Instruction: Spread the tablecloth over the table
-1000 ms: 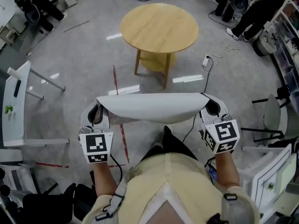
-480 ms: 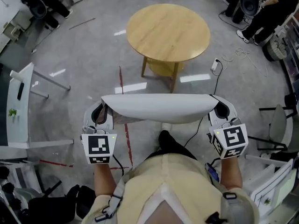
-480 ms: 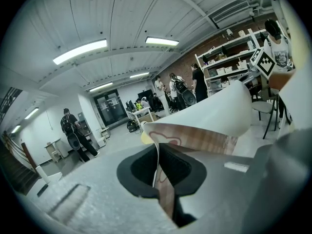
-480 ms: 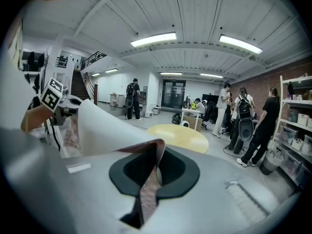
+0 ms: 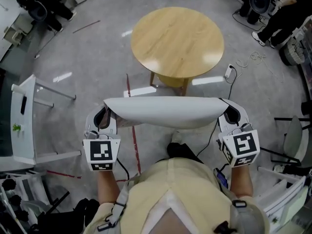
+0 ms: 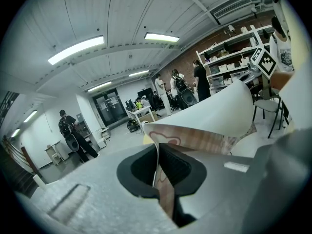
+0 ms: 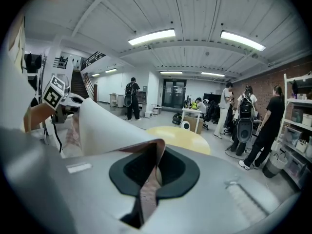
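Observation:
A white tablecloth (image 5: 161, 112) with a patterned underside hangs stretched between my two grippers at waist height. My left gripper (image 5: 103, 118) is shut on its left corner, and the cloth edge (image 6: 158, 167) runs pinched between the jaws. My right gripper (image 5: 229, 113) is shut on the right corner, where the cloth (image 7: 148, 184) is clamped too. Ahead stands the round wooden table (image 5: 177, 43), bare, its near edge just beyond the cloth. In the right gripper view the table (image 7: 183, 136) appears as a yellow top.
A white side table (image 5: 22, 118) stands at the left. A power strip and cable (image 5: 228, 72) lie on the floor right of the round table. Chairs and white furniture (image 5: 292, 145) crowd the right. Several people stand at the far side (image 7: 243, 121). Red tape (image 5: 132, 140) marks the floor.
Both grippers have carried the cloth forward towards the round table, which now lies closer and larger in the head view. The grip on both corners is unchanged.

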